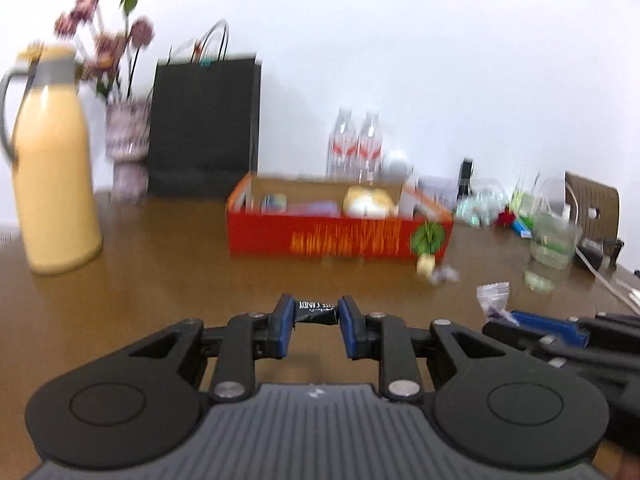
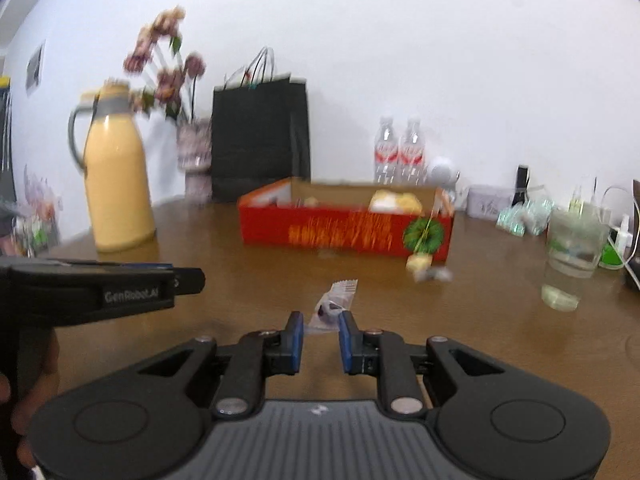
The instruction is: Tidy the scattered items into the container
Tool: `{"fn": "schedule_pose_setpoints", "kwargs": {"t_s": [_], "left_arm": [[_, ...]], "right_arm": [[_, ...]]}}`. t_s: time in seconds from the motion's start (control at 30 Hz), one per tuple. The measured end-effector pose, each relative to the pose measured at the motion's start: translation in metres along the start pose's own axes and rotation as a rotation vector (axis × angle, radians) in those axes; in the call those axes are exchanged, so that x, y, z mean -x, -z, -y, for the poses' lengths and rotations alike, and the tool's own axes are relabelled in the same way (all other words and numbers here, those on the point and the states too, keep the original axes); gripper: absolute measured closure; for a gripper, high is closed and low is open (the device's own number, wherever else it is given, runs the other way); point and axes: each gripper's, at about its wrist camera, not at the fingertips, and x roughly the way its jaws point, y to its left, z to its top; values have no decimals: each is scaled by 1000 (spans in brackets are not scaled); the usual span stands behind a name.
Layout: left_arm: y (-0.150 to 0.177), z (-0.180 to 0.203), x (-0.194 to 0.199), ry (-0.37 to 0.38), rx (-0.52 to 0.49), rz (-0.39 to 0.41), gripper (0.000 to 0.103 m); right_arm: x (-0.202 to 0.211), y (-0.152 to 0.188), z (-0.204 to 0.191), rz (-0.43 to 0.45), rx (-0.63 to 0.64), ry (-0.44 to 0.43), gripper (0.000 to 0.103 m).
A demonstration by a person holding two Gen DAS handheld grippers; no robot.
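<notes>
Jaws of your left gripper [image 1: 317,312] clamp a black candy [image 1: 316,311], the right gripper [image 2: 320,326] pinches a clear sachet [image 2: 334,304]; the box [image 1: 320,236] holds some items, and two sweets [image 1: 434,270] lie on the worktop [image 1: 160,280].

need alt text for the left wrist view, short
The left hand-held gripper is shut on a black candy wrapper above a brown table. Ahead sits an open red box already holding snacks, with a yellow jug at left and the right hand-held gripper at the right edge.

"CANDY" on the black wrapper [image 1: 316,311]; "GenRobot.AI" on the left tool's [image 2: 188,280] side.
</notes>
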Motion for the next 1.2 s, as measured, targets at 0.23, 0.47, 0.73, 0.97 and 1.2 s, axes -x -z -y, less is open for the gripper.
{"fn": "schedule_pose_setpoints", "kwargs": {"t_s": [0.23,0.47,0.73,0.97,1.2], "left_arm": [[-116,-34,-93,109,58,-120,78],[-197,-65,-268,112,75,-421,78],[-152,-83,-389,62,62,-653,75],[-159,-84,-380,76,40,-605,34],[-168,-77,-325,47,49,-548,9]], "right_arm": [[-49,-117,47,25,15,23,85],[-194,-227,102,-269,-92,-74,85],[-343,-211,126,-673,-148,-89,85],[-386,-181,118,-779,-190,-87,60],[-361,-196,121,-773,-237,-61,40]]}}
